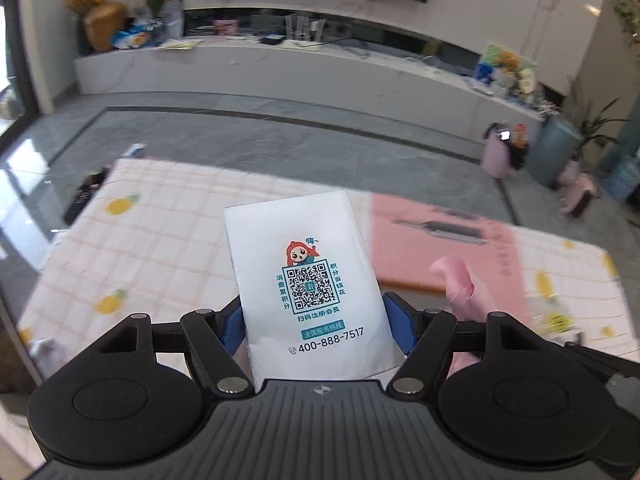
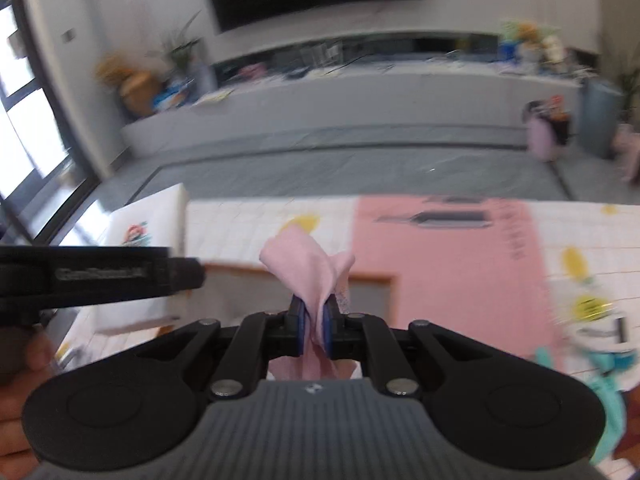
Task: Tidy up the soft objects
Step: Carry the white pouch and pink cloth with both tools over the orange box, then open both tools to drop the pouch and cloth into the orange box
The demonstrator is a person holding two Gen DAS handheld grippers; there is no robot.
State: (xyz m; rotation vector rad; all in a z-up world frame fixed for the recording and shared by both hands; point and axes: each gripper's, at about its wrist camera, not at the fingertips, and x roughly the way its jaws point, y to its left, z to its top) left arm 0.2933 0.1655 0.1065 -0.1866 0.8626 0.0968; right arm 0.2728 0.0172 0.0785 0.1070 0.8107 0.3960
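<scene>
Far left in the left wrist view, the table (image 1: 160,216) wears a soft checked cloth, white with peach lines and yellow pineapple prints. Moving in, the left gripper (image 1: 314,320) has its jaws spread wide and clamped on a white tissue pack (image 1: 304,280), one blue ribbed pad on each long side. The pack stands up between them, a smooth, glossy plastic rectangle printed with a cartoon figure, a QR code and a phone number, and it juts forward well past the pads. Just right of it a pale pink cloth (image 1: 456,284) pokes up, soft and rumpled, with a flat salmon-pink mat (image 1: 440,248) lying on the table behind it. Over to the right wrist view: at the left edge the person's hand (image 2: 20,392) grips the other tool's black body, the tissue pack (image 2: 152,224) blurred beyond it. At centre, the right gripper (image 2: 313,328) has its jaws clenched almost together on that pink cloth (image 2: 308,268), the thin fabric pinched between the blue pads, fanning out in folds above them and hanging loose below. Behind it lies the same pink mat (image 2: 460,280), matte and flat. Far right, blurred, a teal cloth (image 2: 608,408) drapes at the table's edge.
</scene>
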